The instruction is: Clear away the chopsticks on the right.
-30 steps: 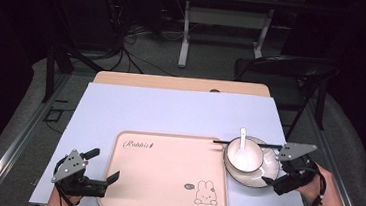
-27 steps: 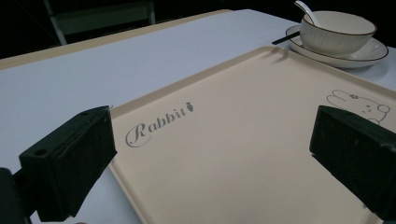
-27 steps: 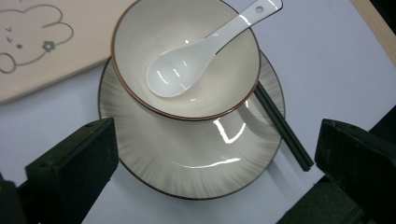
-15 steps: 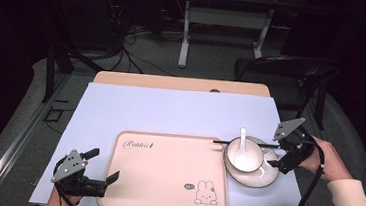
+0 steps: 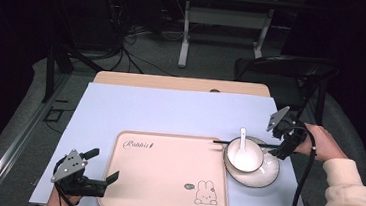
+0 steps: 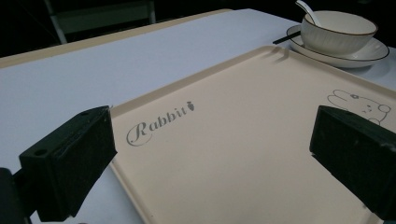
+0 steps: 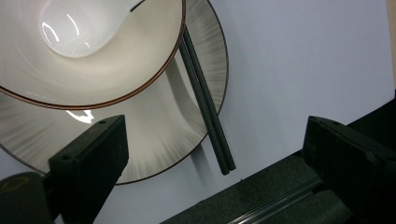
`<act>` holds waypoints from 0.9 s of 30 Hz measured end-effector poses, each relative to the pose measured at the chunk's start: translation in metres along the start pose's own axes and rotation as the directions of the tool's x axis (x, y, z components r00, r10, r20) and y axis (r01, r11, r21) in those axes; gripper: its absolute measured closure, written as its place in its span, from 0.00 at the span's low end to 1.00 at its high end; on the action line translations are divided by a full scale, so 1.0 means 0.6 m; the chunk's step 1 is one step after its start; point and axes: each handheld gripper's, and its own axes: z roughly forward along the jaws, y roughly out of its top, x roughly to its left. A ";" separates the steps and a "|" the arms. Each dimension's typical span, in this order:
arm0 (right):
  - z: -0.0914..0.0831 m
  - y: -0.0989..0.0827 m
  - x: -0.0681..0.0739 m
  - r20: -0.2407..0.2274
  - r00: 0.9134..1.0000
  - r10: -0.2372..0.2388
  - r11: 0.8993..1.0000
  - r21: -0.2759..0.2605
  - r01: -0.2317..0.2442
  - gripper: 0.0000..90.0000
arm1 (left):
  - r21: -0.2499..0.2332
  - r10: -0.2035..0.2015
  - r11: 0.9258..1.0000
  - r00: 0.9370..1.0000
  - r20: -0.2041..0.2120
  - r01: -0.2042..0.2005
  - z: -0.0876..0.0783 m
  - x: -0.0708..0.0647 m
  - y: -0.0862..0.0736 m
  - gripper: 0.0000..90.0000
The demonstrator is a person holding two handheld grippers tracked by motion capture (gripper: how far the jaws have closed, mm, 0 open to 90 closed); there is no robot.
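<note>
A cream rabbit tray [image 5: 165, 171] lies on the pale blue mat. To its right a white bowl [image 5: 244, 154] holding a white spoon [image 5: 242, 136] sits on a white plate [image 5: 265, 176]. Black chopsticks [image 5: 245, 144] rest across the plate behind the bowl. My right gripper [image 5: 278, 151] hovers open at the plate's right rim. In its own view the chopsticks' end [image 7: 208, 116] lies between the jaws of that gripper [image 7: 215, 158], beside the bowl [image 7: 93, 51] and plate [image 7: 154, 130]. My left gripper [image 5: 105, 165] stands open at the tray's front-left corner, with the tray [image 6: 243, 140] seen between the jaws of this gripper [image 6: 210, 154].
The mat [image 5: 170, 109] covers most of a wooden table [image 5: 182, 84]. A black chair [image 5: 284, 66] stands beyond the far right corner. The table's right edge [image 7: 280, 196] runs just past the chopsticks' end. In the left gripper view the bowl [image 6: 338, 30] is far off.
My right gripper has swung from the plate's near-right side up and back to its right rim, over the chopsticks' end. The left gripper has stayed still.
</note>
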 end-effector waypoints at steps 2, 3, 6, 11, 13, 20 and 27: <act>0.008 0.004 0.000 0.016 0.999 -0.037 0.999 0.031 0.036 0.15 | 0.000 0.000 1.000 1.000 0.000 0.000 0.000 0.000 0.000 0.00; 0.012 0.006 0.002 0.024 0.998 -0.052 0.997 0.054 0.051 0.16 | -0.001 -0.001 1.000 1.000 -0.001 0.001 0.000 0.000 0.000 0.00; 0.025 0.012 0.004 0.036 0.995 -0.096 0.993 0.076 0.093 0.23 | 0.002 -0.004 1.000 1.000 -0.006 0.004 0.000 0.000 0.000 0.00; 0.045 0.018 0.006 0.016 0.993 -0.120 0.985 0.130 0.117 0.33 | 0.001 -0.004 1.000 1.000 -0.006 0.004 0.000 0.001 0.000 0.00; 0.052 0.018 0.007 0.008 0.990 -0.137 0.981 0.137 0.135 0.41 | 0.001 -0.001 1.000 1.000 -0.008 0.001 -0.001 0.001 0.000 0.00; 0.075 0.023 0.018 -0.009 0.980 -0.197 0.969 0.151 0.197 0.64 | 0.009 0.001 1.000 1.000 -0.011 -0.001 -0.001 0.001 0.000 0.00; 0.084 0.030 0.020 -0.024 0.978 -0.208 0.956 0.207 0.209 0.75 | 0.008 -0.001 1.000 1.000 -0.011 0.001 0.000 0.002 0.000 0.00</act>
